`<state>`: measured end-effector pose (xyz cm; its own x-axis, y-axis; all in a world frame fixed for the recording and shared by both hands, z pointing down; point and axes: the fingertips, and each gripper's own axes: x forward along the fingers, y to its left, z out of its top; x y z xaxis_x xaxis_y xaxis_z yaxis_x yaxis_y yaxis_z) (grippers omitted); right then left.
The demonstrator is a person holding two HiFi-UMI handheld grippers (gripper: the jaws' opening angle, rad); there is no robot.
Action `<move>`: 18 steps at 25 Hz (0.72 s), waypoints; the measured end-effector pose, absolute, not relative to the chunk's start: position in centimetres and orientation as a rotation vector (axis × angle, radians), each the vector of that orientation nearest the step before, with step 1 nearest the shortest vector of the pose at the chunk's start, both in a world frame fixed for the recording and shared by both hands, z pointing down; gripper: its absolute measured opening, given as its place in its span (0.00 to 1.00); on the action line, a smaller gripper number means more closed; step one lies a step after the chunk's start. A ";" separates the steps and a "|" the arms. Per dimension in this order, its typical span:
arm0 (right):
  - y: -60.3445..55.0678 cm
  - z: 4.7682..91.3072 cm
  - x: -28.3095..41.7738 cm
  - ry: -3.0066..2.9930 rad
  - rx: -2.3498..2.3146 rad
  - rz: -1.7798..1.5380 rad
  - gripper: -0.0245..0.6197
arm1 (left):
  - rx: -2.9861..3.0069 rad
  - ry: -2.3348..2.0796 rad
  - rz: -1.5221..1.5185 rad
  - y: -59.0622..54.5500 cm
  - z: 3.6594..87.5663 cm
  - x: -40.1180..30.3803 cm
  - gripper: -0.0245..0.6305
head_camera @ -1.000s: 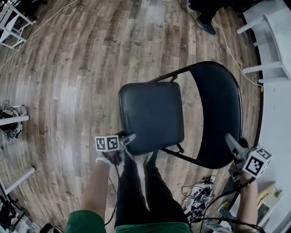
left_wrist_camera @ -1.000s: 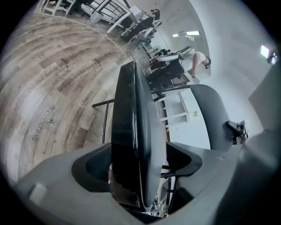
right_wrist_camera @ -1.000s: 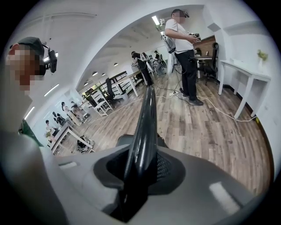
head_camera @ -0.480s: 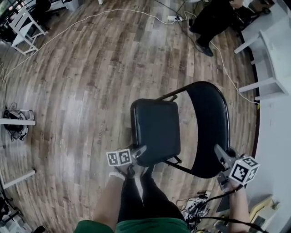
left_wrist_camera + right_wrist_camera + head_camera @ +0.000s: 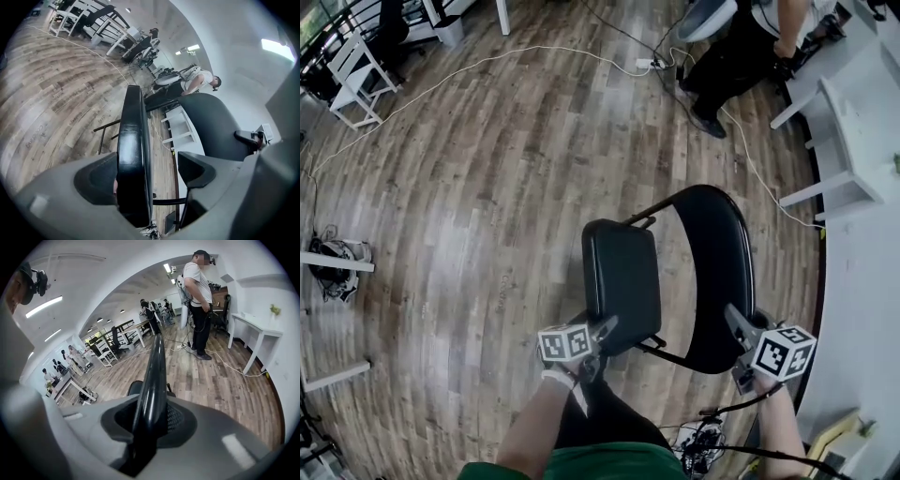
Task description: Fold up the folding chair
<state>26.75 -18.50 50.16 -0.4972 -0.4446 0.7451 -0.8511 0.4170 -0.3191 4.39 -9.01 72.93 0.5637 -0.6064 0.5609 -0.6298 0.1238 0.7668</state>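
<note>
Right gripper, jaws just closing, clamps black backrest; left gripper wide around tilted seat edge.

Surroundings: open office, wood-plank floor.
White cable runs across the floor to a power strip. A person stands just beside it, near a white table. White chair at far left; cable tangle at bottom edge.

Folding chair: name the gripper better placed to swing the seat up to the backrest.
Left: the left gripper has the seat's edge between its jaws. The right gripper, jaws just closing, only clamps the backrest.
</note>
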 end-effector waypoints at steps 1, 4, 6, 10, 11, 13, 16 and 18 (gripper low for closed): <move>-18.4 49.9 26.6 -2.107 1.093 0.931 0.16 | 1.542 -1.083 0.014 -9.2 72.3 4.9 0.63; -18.0 49.0 25.9 -2.094 1.097 0.901 0.16 | 1.529 -1.069 -0.021 -9.7 70.7 6.7 0.63; -17.8 48.5 25.5 -2.084 1.104 0.880 0.16 | 1.519 -1.080 -0.023 -10.1 69.8 7.8 0.63; -17.2 47.7 25.1 -2.070 1.127 0.842 0.16 | 1.529 -1.088 -0.003 -10.6 68.1 10.3 0.63; -17.0 47.5 25.0 -2.067 1.129 0.830 0.16 | 1.531 -1.086 -0.005 -10.8 67.7 11.0 0.63; -16.9 46.9 24.7 -2.064 1.135 0.806 0.16 | 1.541 -1.085 -0.013 -11.3 66.6 12.4 0.63; -16.9 46.1 24.0 -2.068 1.154 0.764 0.17 | 1.560 -1.081 -0.028 -12.5 65.1 14.9 0.63; -16.8 45.8 23.8 -2.064 1.156 0.732 0.17 | 1.561 -1.076 -0.039 -13.2 64.3 16.7 0.63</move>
<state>23.80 -16.82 45.79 -0.3975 -0.5127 0.7610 -0.8777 0.4543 -0.1524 16.69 -13.16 64.33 0.5748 -0.6356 0.5154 -0.5967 0.1055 0.7955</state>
